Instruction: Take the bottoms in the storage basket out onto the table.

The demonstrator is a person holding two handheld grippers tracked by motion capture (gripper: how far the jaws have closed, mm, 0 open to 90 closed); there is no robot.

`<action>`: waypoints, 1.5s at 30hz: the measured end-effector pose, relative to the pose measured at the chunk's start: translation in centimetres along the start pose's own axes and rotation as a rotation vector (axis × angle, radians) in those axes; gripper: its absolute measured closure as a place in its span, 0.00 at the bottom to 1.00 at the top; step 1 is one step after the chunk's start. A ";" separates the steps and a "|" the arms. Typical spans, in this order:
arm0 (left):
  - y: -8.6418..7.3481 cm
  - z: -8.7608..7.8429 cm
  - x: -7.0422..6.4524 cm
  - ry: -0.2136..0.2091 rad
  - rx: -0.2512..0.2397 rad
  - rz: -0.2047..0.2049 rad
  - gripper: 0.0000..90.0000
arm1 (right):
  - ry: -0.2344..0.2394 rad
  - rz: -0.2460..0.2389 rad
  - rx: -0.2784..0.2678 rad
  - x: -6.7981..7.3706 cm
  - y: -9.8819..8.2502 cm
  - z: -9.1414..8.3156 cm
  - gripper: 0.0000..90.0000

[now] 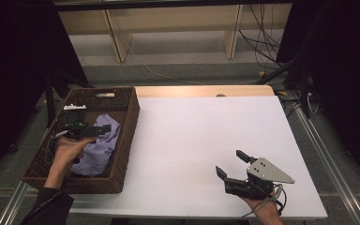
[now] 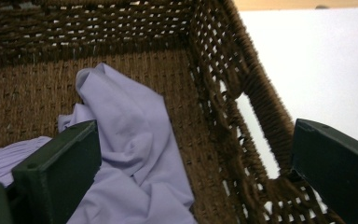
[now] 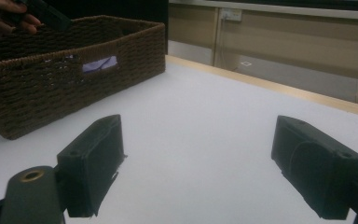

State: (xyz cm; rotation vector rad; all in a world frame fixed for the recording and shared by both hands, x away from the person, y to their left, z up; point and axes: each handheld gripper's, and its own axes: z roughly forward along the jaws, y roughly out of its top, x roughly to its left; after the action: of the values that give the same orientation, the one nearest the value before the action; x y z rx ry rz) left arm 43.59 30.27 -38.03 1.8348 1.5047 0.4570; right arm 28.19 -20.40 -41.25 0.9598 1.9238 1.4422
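Note:
A brown wicker basket (image 1: 129,123) stands at the table's left edge with a crumpled lavender cloth (image 1: 101,147) inside it. A hand holds my left gripper (image 1: 104,130) inside the basket, just above the cloth. In the left gripper view the cloth (image 2: 121,140) lies below and between the jaws, which stand wide open around my left gripper (image 2: 196,172), next to the basket wall (image 2: 242,93). My right gripper (image 1: 230,163) is open and empty over the white table (image 1: 192,136) at the near right. In its own view my right gripper (image 3: 205,163) faces the basket (image 3: 51,84).
A small white item (image 1: 74,107) and another pale piece (image 1: 105,94) lie at the basket's far end. Through the basket's handle hole a bit of cloth (image 3: 100,63) shows. A wooden strip (image 1: 201,90) borders the table's far side; cables (image 1: 262,42) lie on the floor beyond.

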 end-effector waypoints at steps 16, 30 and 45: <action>-0.1 1.3 1.4 0.027 0.081 -0.015 0.02 | 0.002 -0.001 0.001 -0.1 -0.1 0.1 0.20; -0.1 3.4 2.6 0.058 0.190 -0.025 0.03 | 0.010 -0.003 0.007 0.0 -0.1 0.2 0.20; -1.0 5.1 2.6 0.050 0.315 0.011 0.03 | 0.017 -0.010 0.016 0.2 -0.1 0.3 0.20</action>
State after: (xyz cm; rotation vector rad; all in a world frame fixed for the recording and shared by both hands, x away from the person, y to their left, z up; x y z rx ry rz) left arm 46.92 31.36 -42.65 2.0850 1.6776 0.2836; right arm 28.27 -20.14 -41.43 0.9459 1.9525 1.4360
